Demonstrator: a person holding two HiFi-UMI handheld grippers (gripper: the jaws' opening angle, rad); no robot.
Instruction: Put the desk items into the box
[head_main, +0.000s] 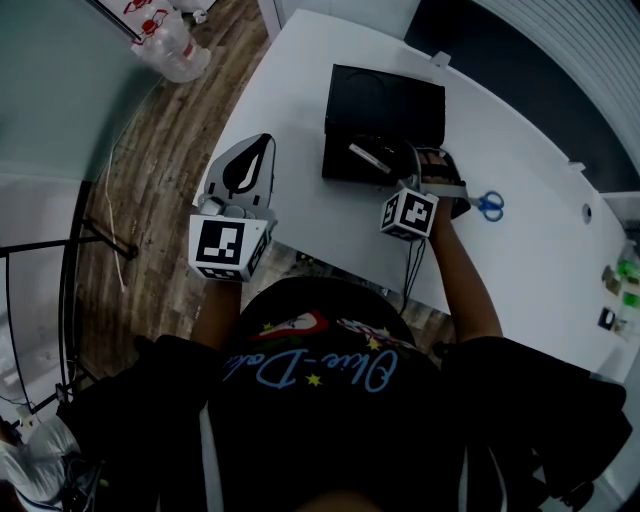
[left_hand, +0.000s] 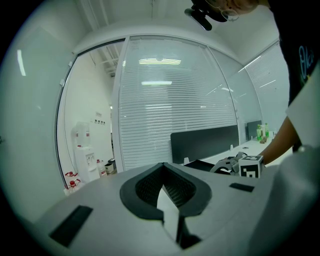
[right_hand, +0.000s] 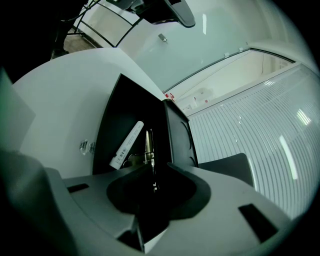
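The white tabletop carries an open black box, so the task looks partly done. The right claw hangs over its rim, half-open and empty; the left claw is closed on nothing. Blue scissors beside the box await packing; inside lie a white tube and a slim metal piece.

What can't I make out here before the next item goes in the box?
- Slim metal thing in line with the right gripper's open jaws: too dark in the right gripper view to identify; the head view has that gripper over it.
- Box's near right corner: head view, covered by the right gripper.
- Small items at the desk's right end: head view, too small, partly cut off by the edge.
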